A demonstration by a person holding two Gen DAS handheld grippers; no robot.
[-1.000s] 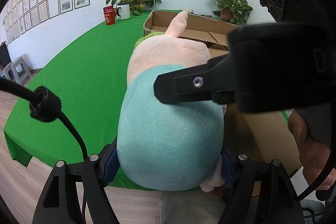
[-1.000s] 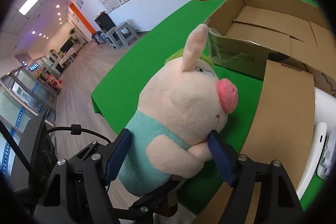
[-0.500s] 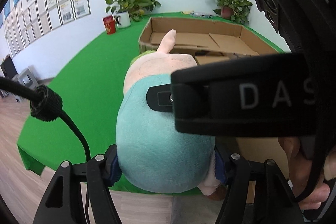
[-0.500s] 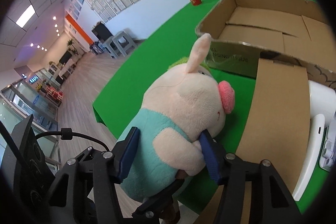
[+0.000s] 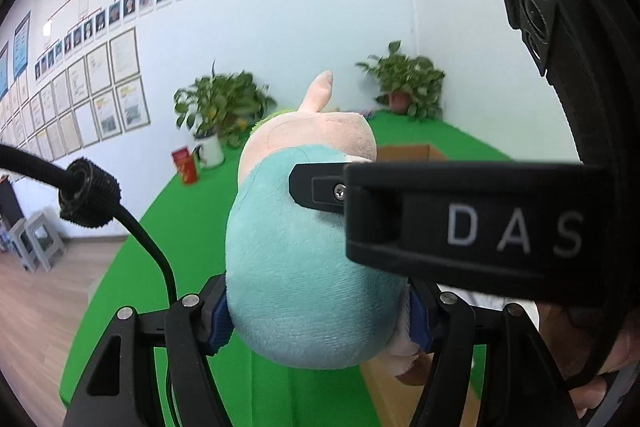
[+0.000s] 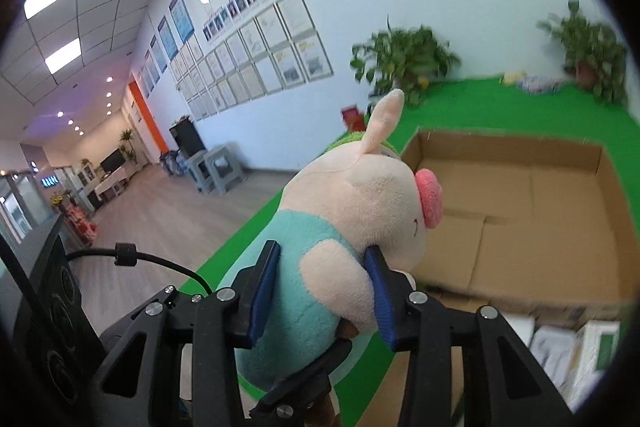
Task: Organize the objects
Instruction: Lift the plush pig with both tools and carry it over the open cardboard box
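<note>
Right wrist view: the plush pig (image 6: pixel 352 227) sits clamped at its teal belly between the right gripper (image 6: pixel 320 293) pads, whose jaws have just been closing. The left gripper (image 5: pixel 318 313) squeezes its back too (both hold it aloft). Beyond lies the cardboard box (image 6: pixel 520 211) on the green bench (image 6: pixel 460 107).

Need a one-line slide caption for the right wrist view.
Right gripper squeezes a plush pig above the open cardboard box.
</note>
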